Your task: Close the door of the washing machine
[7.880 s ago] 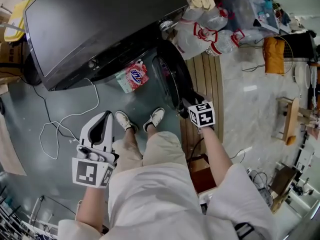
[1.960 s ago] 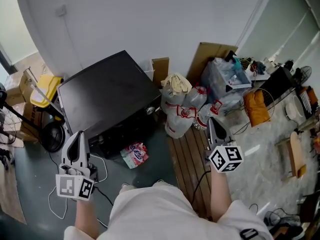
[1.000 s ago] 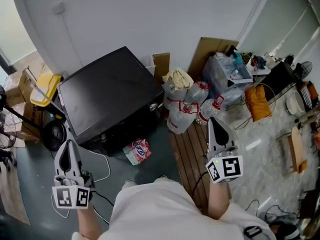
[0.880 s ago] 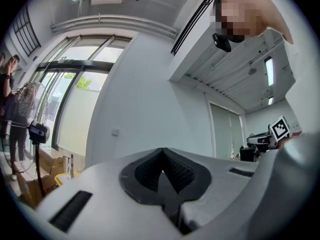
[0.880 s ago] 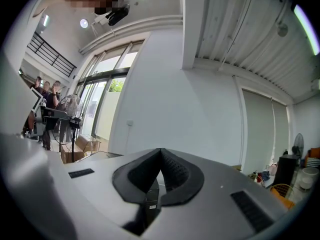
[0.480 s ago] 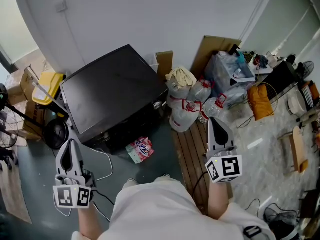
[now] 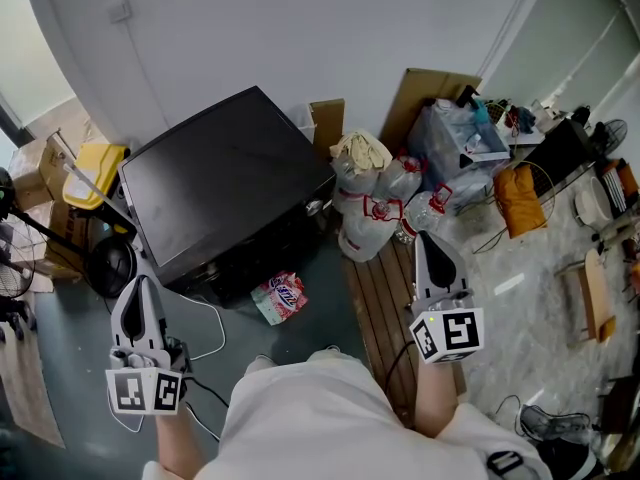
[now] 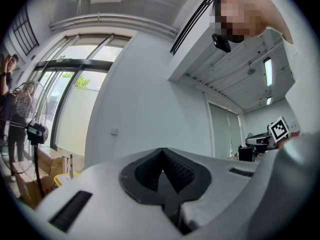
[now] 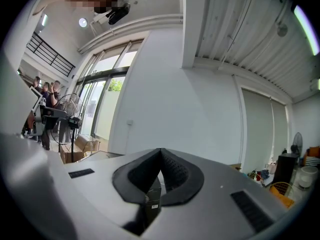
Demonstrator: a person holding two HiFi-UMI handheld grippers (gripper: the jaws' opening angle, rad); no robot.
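Head view: the washing machine (image 7: 225,183) stands against the white wall, ahead of the person and a little to the left, and its door looks shut flat into the dark front; a pink detergent bag (image 7: 276,298) lies on the floor just before it; the left hand-held gripper (image 7: 140,288) hangs in the air near the machine's front left corner, touching nothing; the right hand-held gripper (image 7: 429,246) hovers over wooden floor slats (image 7: 380,308), well apart from the machine

Left gripper view: the left hand-held gripper (image 8: 161,151) has its jaws pressed together, nothing between them, facing the wall

Right gripper view: the right hand-held gripper (image 9: 160,152) is likewise closed tip to tip and holds nothing
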